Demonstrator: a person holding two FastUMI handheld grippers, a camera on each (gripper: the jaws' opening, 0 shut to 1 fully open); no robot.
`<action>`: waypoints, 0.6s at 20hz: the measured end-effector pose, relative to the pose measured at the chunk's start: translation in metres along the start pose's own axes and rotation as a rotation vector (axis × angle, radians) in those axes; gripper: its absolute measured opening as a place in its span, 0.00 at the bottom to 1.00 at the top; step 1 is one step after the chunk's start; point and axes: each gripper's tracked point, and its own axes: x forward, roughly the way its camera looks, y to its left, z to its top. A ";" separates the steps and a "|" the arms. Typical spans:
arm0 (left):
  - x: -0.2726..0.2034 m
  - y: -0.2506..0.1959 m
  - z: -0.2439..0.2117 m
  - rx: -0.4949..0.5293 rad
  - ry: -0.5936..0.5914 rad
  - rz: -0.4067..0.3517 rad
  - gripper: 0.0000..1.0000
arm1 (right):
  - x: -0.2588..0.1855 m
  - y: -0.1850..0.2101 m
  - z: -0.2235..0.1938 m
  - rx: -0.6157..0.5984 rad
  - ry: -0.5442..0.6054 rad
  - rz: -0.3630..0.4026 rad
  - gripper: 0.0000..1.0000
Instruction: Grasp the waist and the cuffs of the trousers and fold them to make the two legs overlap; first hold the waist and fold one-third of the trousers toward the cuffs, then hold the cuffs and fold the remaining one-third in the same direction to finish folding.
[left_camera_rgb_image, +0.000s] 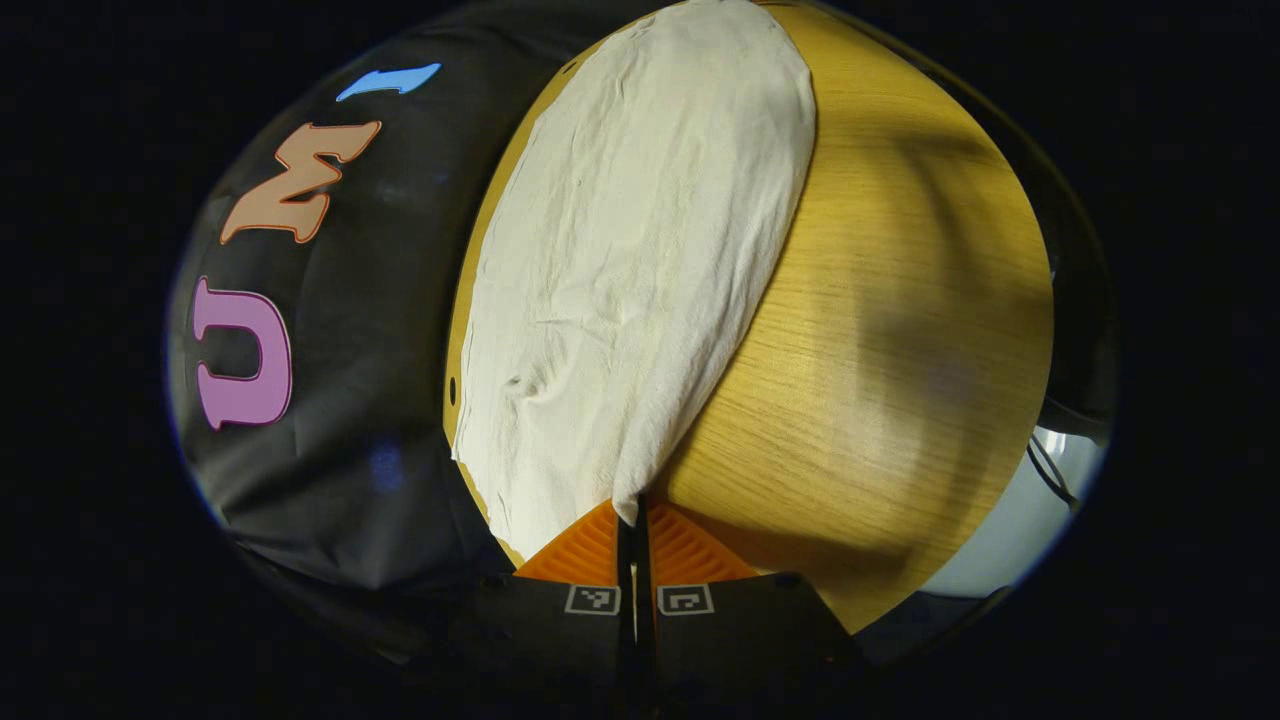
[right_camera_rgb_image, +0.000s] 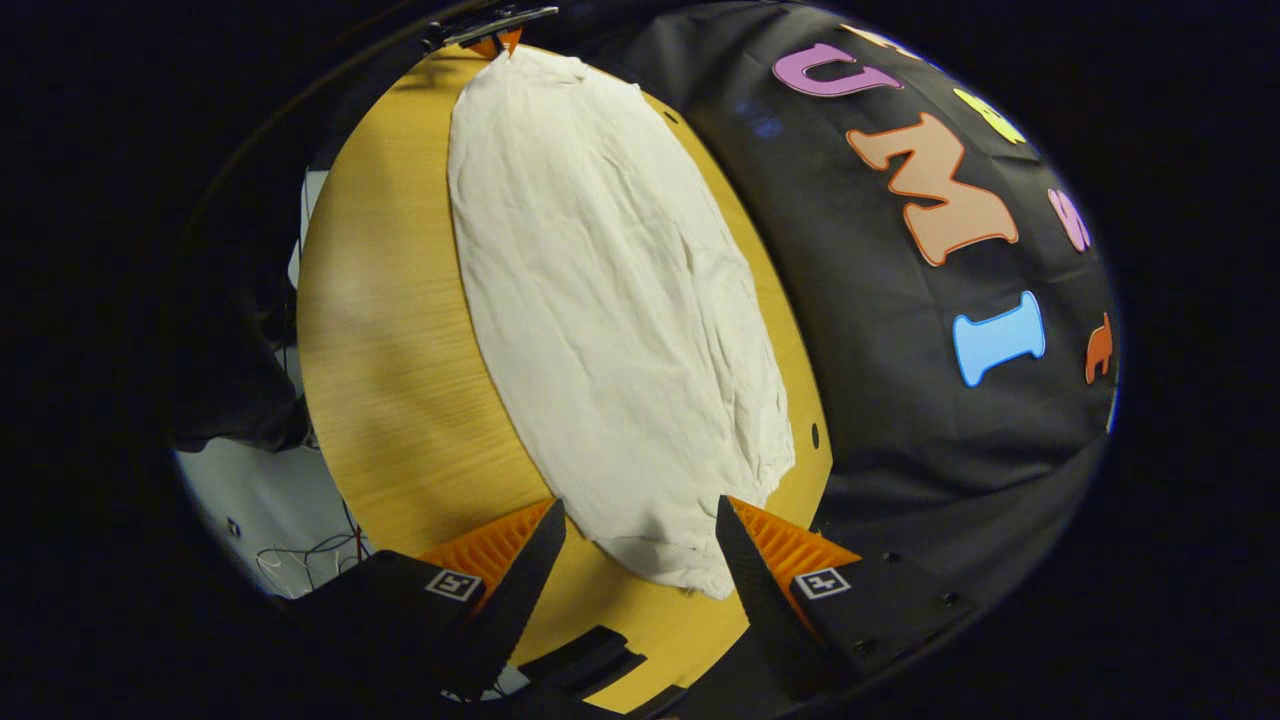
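Note:
Cream-white trousers (left_camera_rgb_image: 630, 270) lie flat and lengthwise on the wooden table (left_camera_rgb_image: 880, 330), legs overlapped. In the left gripper view my left gripper (left_camera_rgb_image: 632, 520) is shut on the near corner of the cloth, pinched between its fingers. In the right gripper view the trousers (right_camera_rgb_image: 620, 310) stretch away from me, and my right gripper (right_camera_rgb_image: 640, 525) stands open with the near end of the cloth lying between its spread fingers. The left gripper (right_camera_rgb_image: 497, 40) shows small at the far end of the table, holding the far corner of the cloth.
The black booth wall (left_camera_rgb_image: 370, 330) runs along one long side of the table, close to the trousers. Bare wood (right_camera_rgb_image: 390, 360) lies on the other side. Beyond the table's edge there is pale floor with loose cables (right_camera_rgb_image: 300, 550).

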 end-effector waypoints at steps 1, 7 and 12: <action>0.000 0.000 0.000 0.000 0.001 0.001 0.00 | 0.003 0.000 0.001 -0.015 -0.005 -0.001 0.99; 0.000 0.000 0.001 0.005 0.002 0.016 0.00 | 0.027 -0.013 0.005 -0.022 0.018 -0.047 0.90; -0.003 -0.001 0.004 0.003 0.007 0.023 0.00 | 0.047 -0.011 0.004 0.026 0.064 -0.043 0.66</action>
